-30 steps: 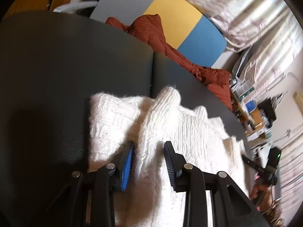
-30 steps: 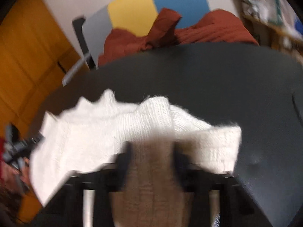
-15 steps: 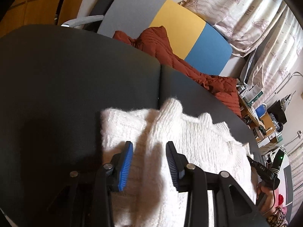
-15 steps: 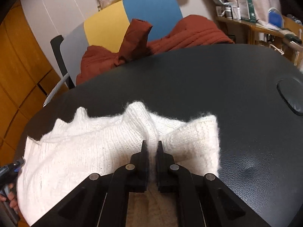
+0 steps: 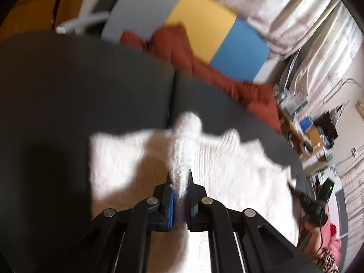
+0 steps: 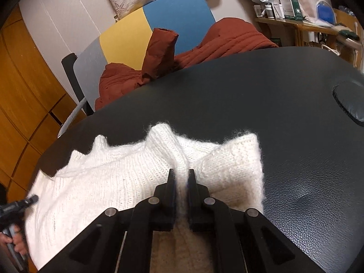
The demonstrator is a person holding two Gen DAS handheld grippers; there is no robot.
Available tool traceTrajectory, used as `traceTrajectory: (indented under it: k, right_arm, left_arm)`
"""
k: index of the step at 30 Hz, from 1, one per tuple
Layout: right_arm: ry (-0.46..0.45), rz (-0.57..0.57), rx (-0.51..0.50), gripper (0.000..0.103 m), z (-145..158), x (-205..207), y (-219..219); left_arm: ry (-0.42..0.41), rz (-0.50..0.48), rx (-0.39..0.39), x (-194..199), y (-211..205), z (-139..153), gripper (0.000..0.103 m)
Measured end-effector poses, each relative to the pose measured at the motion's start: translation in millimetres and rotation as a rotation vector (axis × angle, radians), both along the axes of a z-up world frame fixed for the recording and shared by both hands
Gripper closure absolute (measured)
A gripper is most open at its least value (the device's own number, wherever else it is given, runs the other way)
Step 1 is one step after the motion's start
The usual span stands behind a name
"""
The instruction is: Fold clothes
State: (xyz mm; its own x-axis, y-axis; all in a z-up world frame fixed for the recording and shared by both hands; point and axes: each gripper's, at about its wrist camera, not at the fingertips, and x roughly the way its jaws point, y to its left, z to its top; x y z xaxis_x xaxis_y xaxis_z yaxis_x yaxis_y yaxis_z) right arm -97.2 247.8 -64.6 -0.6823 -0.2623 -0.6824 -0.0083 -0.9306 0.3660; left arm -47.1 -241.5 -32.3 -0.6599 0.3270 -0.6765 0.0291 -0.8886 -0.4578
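Both tongs [image 5: 179,177] [image 6: 180,177] (shut) around sweater [image 6: 113,177]

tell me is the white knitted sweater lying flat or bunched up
Bunched up: the white knitted sweater on the black leather table has a raised ridge pinched in each shut tongs, left and right.

A black bench [image 6: 284,113] with a leathery top fills the near ground. Beyond its far edge stands a chair [image 6: 177,20] (grey, yellow and blue panels) draped with a rust-red jacket [image 6: 227,41]. Wooden cabinets [image 6: 20,95] line the left; pale curtains [image 5: 307,22] and a cluttered shelf [image 6: 302,20] lie right.
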Motion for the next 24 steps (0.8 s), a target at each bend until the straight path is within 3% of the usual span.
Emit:
traceTrajectory:
  k: [2, 5, 7, 9, 12, 15, 16, 19, 21, 24]
  right_arm:
    - [0.002, -0.002, 0.000, 0.096, 0, 0, 0]
    - [0.004, -0.003, -0.001, 0.096, -1, 0, 0]
    - [0.005, -0.002, -0.001, 0.096, -1, 0, 0]
    - [0.006, -0.003, -0.006, 0.096, -1, 0, 0]
    - [0.004, -0.002, -0.015, 0.096, -2, -1, 1]
    - [0.003, -0.001, -0.013, 0.096, -2, -2, 1]
    - [0.002, -0.001, -0.010, 0.095, -2, -3, 0]
    - [-0.015, 0.015, 0.024, 0.090, 1, -5, -5]
    - [-0.012, 0.007, 0.101, 0.086, 12, -4, -12]
    - [-0.007, -0.006, 0.216, 0.066, 28, -2, -22]
  left_arm:
    - [0.064, 0.041, -0.021, 9, -6, 15, 0.097]
    - [0.061, 0.100, -0.051, 13, -18, 10, 0.097]
    - [-0.033, 0.102, -0.102, 9, -14, -18, 0.097]
    - [-0.028, 0.106, -0.107, 13, -10, -33, 0.097]
    - [-0.011, 0.111, -0.153, 18, -3, -28, 0.093]
    - [-0.040, 0.144, -0.131, 17, -6, -16, 0.092]
    - [-0.014, 0.158, -0.118, 20, -7, -7, 0.092]
    - [0.085, 0.174, -0.150, 23, 4, 23, 0.091]
    - [0.125, 0.131, -0.193, 20, 18, 33, 0.087]
    - [0.130, 0.050, -0.210, 9, 38, 35, 0.084]
